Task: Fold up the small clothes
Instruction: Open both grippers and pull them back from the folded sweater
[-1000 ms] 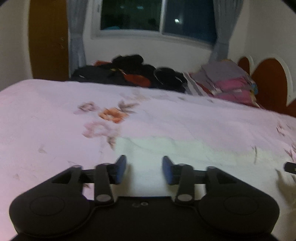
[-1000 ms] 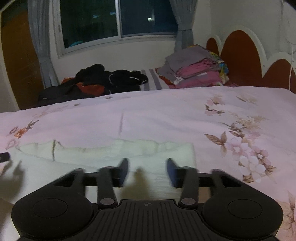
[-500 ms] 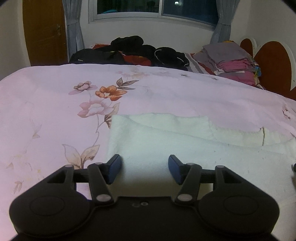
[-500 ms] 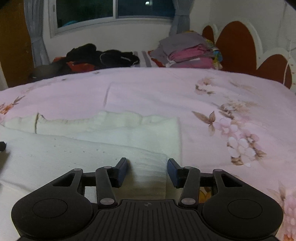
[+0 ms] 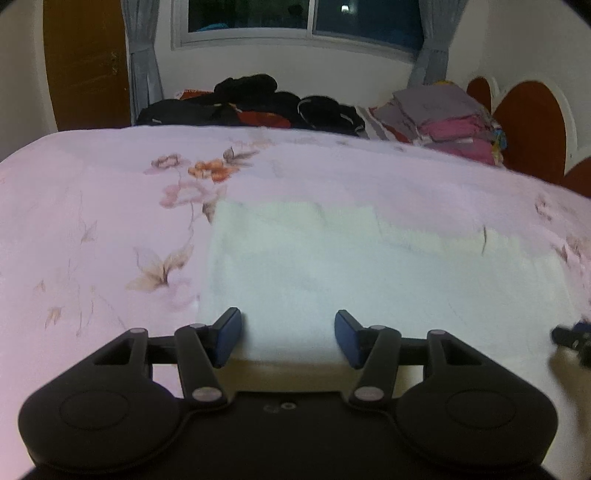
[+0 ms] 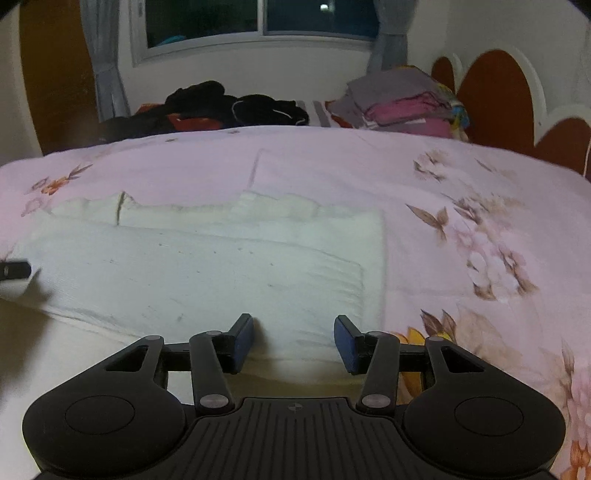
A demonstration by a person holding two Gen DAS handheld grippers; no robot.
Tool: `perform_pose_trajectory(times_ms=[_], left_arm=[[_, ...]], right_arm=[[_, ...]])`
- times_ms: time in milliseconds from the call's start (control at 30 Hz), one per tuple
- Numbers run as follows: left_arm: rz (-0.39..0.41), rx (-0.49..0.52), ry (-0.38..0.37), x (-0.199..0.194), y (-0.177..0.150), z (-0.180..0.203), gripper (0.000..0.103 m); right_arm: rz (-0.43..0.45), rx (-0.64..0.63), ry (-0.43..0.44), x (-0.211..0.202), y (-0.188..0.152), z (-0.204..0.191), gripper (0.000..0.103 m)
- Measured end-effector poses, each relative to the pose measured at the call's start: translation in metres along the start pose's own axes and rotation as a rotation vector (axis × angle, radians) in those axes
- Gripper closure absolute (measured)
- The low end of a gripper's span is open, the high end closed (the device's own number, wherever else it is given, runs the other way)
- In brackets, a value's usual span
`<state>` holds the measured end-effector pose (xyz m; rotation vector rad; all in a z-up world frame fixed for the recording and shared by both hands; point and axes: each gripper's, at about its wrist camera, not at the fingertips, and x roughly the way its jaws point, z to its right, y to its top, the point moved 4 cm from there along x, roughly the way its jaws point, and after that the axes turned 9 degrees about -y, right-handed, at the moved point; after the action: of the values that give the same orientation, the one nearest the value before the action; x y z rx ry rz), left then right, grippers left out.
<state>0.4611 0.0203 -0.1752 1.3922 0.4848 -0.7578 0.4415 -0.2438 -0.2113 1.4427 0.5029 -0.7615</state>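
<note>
You've got 1 white cloth [image 5: 369, 266], partly folded, on 1 floral bedspread [image 5: 92, 192]. 2 grippers: left gripper [image 5: 288, 338] and right gripper [image 6: 293, 341]. At the back: 1 dark clothes heap [image 6: 221, 107], 1 folded stack [image 6: 406, 103], 1 window [image 5: 303, 16], 2 curtains [image 5: 142, 55].

Both views now sit lower and closer over the white cloth [image 5: 332, 273]: its near folded edge has slid down the frame, between each gripper's jaws.
</note>
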Motion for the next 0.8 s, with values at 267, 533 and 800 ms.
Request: perform_pose_trajectory(times_ms=[267,533,800], left_arm=[[-0.02,0.046,0.059,0.005,-0.004,0.005,0.045],[-0.032,0.03,0.097,-0.017,-0.006,0.016,0.046],[0.0,0.041,0.066,-0.064,-0.021,0.029,0.04]], right_arm=[[-0.019,-0.005,0.016,0.004,-0.008,0.007,0.055],[-0.04,-0.015,0.076,0.0,-0.003,0.015,0.055],[-0.002,-0.007,0.18,-0.047,-0.016,0.018,0.055]])
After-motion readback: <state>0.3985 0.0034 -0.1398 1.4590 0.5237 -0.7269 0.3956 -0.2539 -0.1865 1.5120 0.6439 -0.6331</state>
